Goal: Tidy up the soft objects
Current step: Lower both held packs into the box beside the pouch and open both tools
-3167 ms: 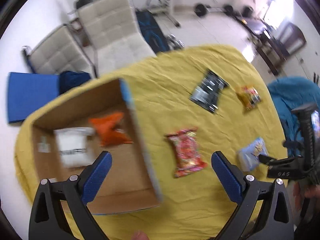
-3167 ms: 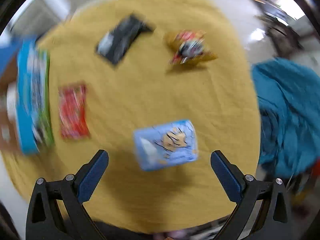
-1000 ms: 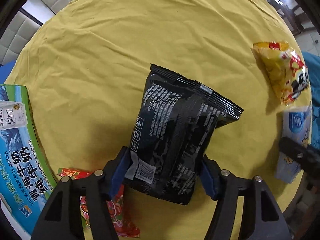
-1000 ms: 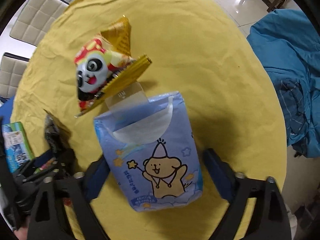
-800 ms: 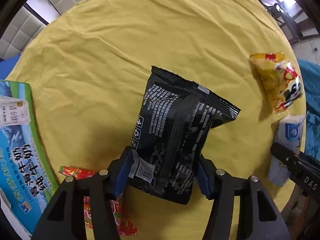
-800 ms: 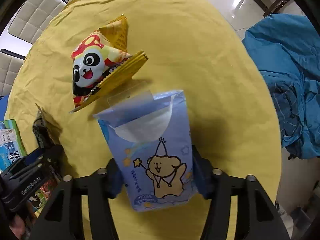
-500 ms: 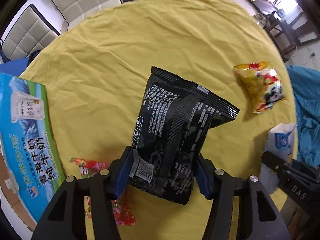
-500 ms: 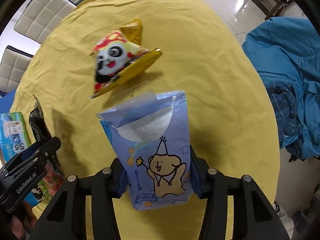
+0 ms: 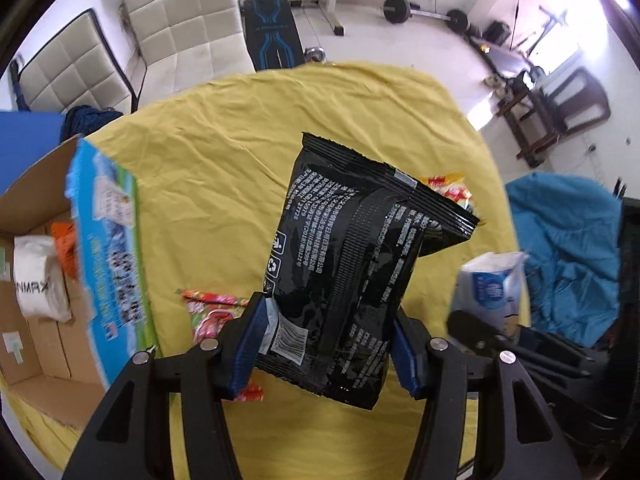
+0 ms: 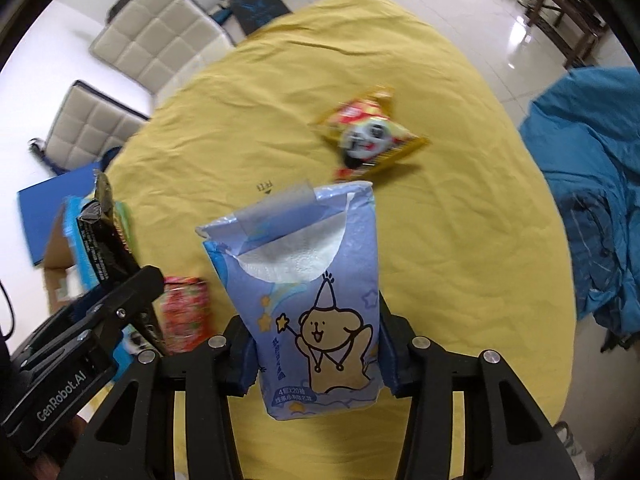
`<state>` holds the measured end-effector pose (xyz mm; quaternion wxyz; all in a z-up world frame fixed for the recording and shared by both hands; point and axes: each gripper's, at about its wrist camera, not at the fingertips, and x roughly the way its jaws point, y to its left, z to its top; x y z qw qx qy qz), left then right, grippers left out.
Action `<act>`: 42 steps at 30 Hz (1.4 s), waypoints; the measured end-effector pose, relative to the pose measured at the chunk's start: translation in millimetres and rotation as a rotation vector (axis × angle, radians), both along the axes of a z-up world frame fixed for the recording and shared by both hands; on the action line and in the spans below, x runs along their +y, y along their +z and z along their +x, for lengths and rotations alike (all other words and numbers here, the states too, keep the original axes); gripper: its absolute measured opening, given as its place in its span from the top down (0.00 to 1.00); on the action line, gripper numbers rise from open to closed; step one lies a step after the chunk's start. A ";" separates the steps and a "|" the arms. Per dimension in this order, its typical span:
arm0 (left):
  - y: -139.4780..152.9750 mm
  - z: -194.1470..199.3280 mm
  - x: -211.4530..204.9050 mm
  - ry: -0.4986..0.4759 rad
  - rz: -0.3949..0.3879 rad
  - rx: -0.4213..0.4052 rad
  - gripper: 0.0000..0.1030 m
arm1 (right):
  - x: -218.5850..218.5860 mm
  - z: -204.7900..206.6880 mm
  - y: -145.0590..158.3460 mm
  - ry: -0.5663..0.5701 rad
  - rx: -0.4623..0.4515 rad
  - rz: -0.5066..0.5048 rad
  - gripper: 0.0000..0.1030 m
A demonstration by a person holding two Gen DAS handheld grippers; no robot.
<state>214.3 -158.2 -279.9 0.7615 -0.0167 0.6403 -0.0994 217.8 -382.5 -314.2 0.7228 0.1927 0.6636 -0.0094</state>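
My left tool (image 9: 326, 342) pinches the glossy black foil snack bag (image 9: 356, 264); my right tool (image 10: 316, 354), jaws closing, pinches the soft blue tissue pack (image 10: 308, 292). Either may slip: the foil is slick and the pack compresses.

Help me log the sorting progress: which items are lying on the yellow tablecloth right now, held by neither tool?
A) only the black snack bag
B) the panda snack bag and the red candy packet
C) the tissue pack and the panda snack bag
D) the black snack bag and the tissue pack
B: the panda snack bag and red candy packet lie on the tablecloth, while the tools grip the black snack bag and tissue pack.
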 end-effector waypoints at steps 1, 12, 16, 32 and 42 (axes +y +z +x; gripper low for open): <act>7.6 -1.6 9.1 0.016 -0.017 -0.004 0.47 | 5.0 0.7 4.2 0.006 -0.008 0.013 0.52; 74.2 -32.2 148.7 0.213 -0.080 -0.106 0.47 | 140.5 7.7 73.2 0.186 -0.111 0.142 0.52; 87.0 -45.3 217.5 0.295 -0.077 -0.111 0.47 | 203.9 9.4 81.2 0.237 -0.111 0.172 0.52; -31.2 1.9 404.6 0.437 0.232 0.094 0.47 | 373.1 43.6 -3.0 0.339 0.056 0.014 0.52; -87.2 32.7 393.0 0.365 0.255 0.204 0.47 | 396.3 43.6 -69.9 0.338 0.184 -0.085 0.52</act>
